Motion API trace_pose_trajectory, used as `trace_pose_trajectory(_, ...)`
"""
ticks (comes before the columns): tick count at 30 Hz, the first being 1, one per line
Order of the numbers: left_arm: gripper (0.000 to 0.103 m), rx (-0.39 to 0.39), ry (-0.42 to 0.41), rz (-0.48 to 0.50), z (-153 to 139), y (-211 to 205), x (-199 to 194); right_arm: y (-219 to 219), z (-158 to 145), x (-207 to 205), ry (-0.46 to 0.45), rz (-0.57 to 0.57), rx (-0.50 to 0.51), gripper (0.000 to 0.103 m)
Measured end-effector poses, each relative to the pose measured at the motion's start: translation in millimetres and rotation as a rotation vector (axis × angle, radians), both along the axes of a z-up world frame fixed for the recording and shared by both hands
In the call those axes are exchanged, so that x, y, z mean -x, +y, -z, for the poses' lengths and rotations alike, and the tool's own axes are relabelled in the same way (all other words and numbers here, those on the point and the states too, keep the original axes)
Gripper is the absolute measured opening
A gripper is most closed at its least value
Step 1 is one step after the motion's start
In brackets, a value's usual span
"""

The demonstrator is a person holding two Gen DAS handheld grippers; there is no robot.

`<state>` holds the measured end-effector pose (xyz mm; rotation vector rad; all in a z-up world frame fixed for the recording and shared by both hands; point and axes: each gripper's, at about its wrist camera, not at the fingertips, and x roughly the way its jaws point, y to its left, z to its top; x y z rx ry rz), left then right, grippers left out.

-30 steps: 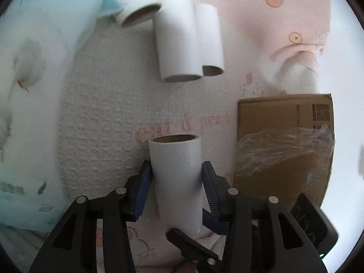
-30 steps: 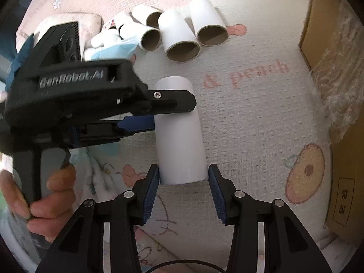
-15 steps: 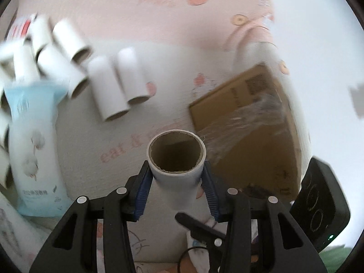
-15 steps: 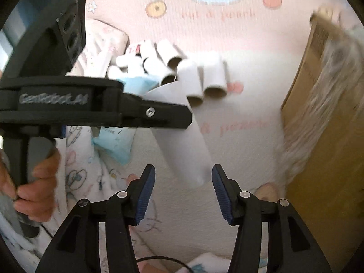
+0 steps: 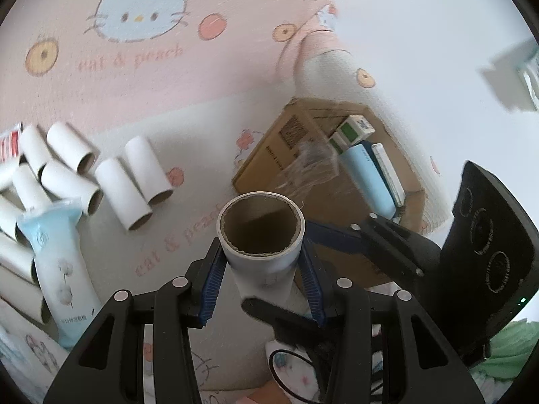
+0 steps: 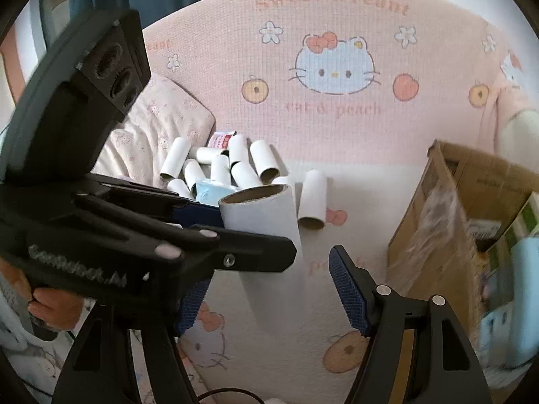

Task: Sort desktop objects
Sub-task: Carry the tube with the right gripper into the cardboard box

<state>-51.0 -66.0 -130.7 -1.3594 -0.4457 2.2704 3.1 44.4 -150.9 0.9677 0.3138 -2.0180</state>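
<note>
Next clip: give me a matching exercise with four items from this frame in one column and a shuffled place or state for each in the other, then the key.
Items
1. large white tube
2. right gripper
3. cardboard box
4. blue pack

States
A. lying on the blanket among small tubes
B. clamped between the left gripper's pads
C. jaws opening, pads off the tube
D. open-topped, cartons and packs inside

Pairs: 1-B, 2-C, 3-D, 4-A
</note>
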Motion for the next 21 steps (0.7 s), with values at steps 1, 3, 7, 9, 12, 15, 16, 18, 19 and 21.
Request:
trace_pose_trajectory(1, 0.047, 0.002, 0.009, 0.007, -3.5, 3.3, 0.9, 1.0, -3.0, -4.1, 0.005, 0.002, -0.009, 0.058)
trace_pose_trajectory(3, 0.048, 0.021, 0.033, 0.014, -12.1, 8.6, 2.9, 5.6, -4.4, -6.2, 0.002, -0.002, -0.02, 0.047)
trace_pose_trajectory(7, 0.048, 0.056, 0.079, 0.03, -26.4, 23.0, 6.6, 22.8, -16.9, -0.9, 0.007, 0.017, -0.012, 0.043)
trace_pose_trajectory(9, 0.048, 0.052, 0.102, 0.027, -34.1, 28.8, 9.1, 28.8, -22.4, 4.8, -0.011, 0.043, 0.007, 0.043)
trace_pose_trajectory(12, 0.048, 0.05, 0.125, 0.029, -44.8, 38.5, 15.6, 45.2, -34.6, 11.3, -0.041, 0.087, 0.053, 0.043)
trace_pose_trajectory(15, 0.048, 0.023, 0.138, 0.036, -54.6, 45.7, 24.3, 57.0, -47.5, 16.0, -0.013, 0.124, 0.065, 0.042)
trace_pose_trajectory(16, 0.048, 0.019, 0.141, 0.043, -57.4, 48.5, 27.4, 52.9, -49.2, 26.0, -0.012, 0.13, 0.066, 0.042)
trace_pose_trajectory(18, 0.048, 0.012, 0.158, 0.058, -66.5, 56.0, 34.8, 61.7, -57.7, 32.4, -0.013, 0.15, 0.08, 0.042)
trace_pose_trajectory(19, 0.048, 0.012, 0.166, 0.065, -70.8, 60.3, 38.4, 65.9, -62.1, 35.8, -0.011, 0.162, 0.089, 0.042)
trace_pose_trajectory(21, 0.048, 0.013, 0.185, 0.083, -81.6, 71.3, 46.6, 76.3, -73.1, 42.5, 0.007, 0.187, 0.102, 0.042)
